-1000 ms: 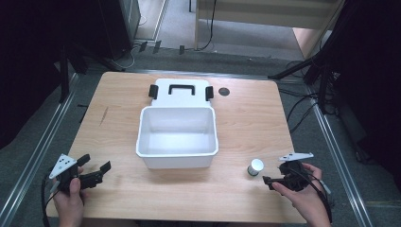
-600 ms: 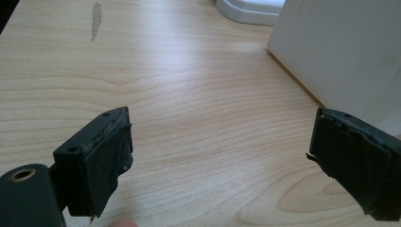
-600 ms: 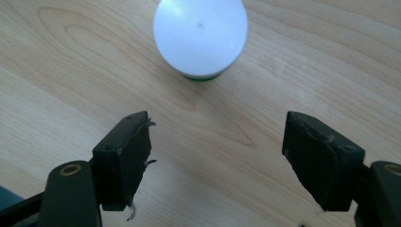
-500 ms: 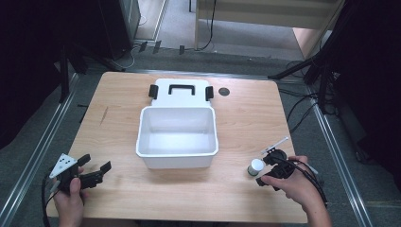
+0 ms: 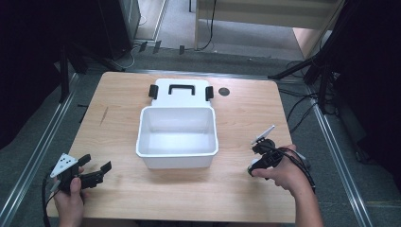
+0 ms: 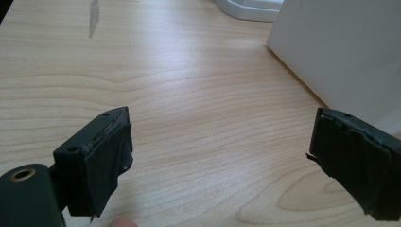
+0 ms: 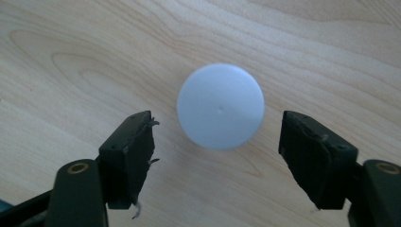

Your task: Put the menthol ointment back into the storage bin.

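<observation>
Pale wood bench [image 5: 118,127] carries everything. Nearest, the left gripper [image 6: 220,156] rests at the front left corner, fingers spread with nothing between them. At front right, the right gripper [image 7: 217,156] points straight down over a small white round-topped container [image 7: 220,106], fingers spread either side of it without touching; it appears to stand upright, seen end-on. Farther back, mid-bench, sits an open white bin [image 5: 177,137], its lid [image 5: 179,92] lying flat just behind.
</observation>
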`<state>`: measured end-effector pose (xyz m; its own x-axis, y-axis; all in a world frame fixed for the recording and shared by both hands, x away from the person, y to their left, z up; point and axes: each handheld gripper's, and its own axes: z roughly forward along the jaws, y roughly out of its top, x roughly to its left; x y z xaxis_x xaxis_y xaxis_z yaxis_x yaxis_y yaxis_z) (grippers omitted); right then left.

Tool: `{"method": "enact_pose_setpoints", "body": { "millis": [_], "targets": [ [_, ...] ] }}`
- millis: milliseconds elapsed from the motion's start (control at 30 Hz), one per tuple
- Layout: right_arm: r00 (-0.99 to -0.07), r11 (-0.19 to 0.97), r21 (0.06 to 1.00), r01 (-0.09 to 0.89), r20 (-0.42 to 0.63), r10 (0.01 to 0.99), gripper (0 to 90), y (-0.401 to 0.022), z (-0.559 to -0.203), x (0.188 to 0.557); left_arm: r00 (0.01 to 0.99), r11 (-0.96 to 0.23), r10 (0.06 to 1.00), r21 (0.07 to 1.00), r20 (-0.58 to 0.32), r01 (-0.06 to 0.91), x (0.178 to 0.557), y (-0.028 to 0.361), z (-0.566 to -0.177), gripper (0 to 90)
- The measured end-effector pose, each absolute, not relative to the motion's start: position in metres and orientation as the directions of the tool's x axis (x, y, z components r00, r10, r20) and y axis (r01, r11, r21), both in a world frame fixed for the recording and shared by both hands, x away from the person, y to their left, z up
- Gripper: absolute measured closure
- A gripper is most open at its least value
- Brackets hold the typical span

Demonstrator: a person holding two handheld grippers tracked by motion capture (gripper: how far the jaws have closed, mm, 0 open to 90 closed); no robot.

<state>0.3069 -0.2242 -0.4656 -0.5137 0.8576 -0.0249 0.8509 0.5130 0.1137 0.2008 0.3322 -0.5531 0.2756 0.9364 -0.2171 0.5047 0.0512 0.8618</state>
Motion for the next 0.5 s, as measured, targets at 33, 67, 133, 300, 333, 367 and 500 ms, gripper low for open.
{"method": "enact_pose_setpoints", "body": {
  "millis": [33,67,133,300,333,367,500],
  "targets": [
    [-0.507,0.506,0.113,0.855,-0.029,0.862,29.9,-0.222,-0.466,0.308,0.275,0.052,0.936,0.861,-0.218,0.505,0.201,0.332,-0.553,7.6],
    [-0.499,0.499,0.113,0.859,-0.030,0.866,30.7,-0.221,-0.467,0.310,0.276,0.052,0.936,0.861,-0.218,0.505,0.201,0.332,-0.553,7.6],
    [-0.495,0.496,0.111,0.861,-0.031,0.868,31.4,-0.219,-0.469,0.311,0.276,0.052,0.936,0.861,-0.218,0.506,0.201,0.332,-0.553,7.6],
    [-0.463,0.464,0.087,0.882,-0.035,0.886,44.4,-0.216,-0.477,0.319,0.276,0.051,0.936,0.860,-0.218,0.507,0.201,0.332,-0.553,7.6],
    [-0.463,0.464,0.087,0.882,-0.035,0.886,44.4,-0.216,-0.477,0.319,0.276,0.051,0.936,0.860,-0.218,0.508,0.201,0.332,-0.553,7.6],
    [-0.459,0.460,0.089,0.883,-0.033,0.888,50.9,-0.215,-0.478,0.320,0.276,0.051,0.936,0.860,-0.219,0.509,0.201,0.332,-0.553,7.6],
    [-0.452,0.452,0.080,0.888,-0.022,0.892,51.3,-0.213,-0.477,0.322,0.276,0.050,0.936,0.859,-0.218,0.510,0.201,0.332,-0.553,7.6]
  ]
}}
